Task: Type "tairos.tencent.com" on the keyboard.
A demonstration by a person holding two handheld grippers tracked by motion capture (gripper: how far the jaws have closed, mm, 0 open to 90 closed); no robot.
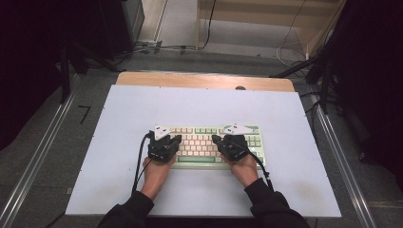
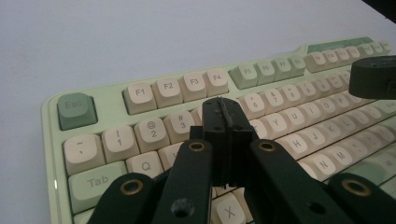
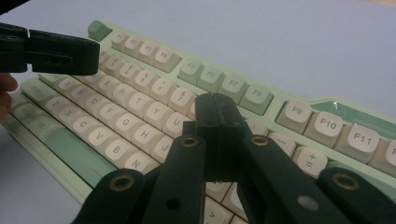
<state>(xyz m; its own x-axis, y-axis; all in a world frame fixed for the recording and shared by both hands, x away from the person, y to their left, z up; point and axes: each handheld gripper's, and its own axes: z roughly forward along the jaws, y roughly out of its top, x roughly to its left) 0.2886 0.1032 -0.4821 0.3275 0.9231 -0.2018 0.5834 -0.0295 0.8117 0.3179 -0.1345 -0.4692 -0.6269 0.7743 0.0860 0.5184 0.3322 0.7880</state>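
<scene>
A pale green keyboard (image 1: pixel 209 142) with cream and green keys lies in the middle of the white table top. My left gripper (image 1: pixel 175 140) hovers over its left half, jaws pressed together and empty. In the left gripper view its tips (image 2: pixel 227 116) point at the number row of the keyboard (image 2: pixel 154 93), near the 4 and 5 keys. My right gripper (image 1: pixel 217 140) hovers over the right half, also shut and empty. Its tips (image 3: pixel 215 108) in the right gripper view sit above the keys near 8 and 9 on the keyboard (image 3: pixel 299 116). The other gripper's black jaw (image 3: pixel 56 51) shows upper left there.
The white table top (image 1: pixel 142 109) has free room all round the keyboard. A wooden strip (image 1: pixel 204 80) runs along its far edge. Metal rails, cables and dark stands lie on the floor beyond and beside the table.
</scene>
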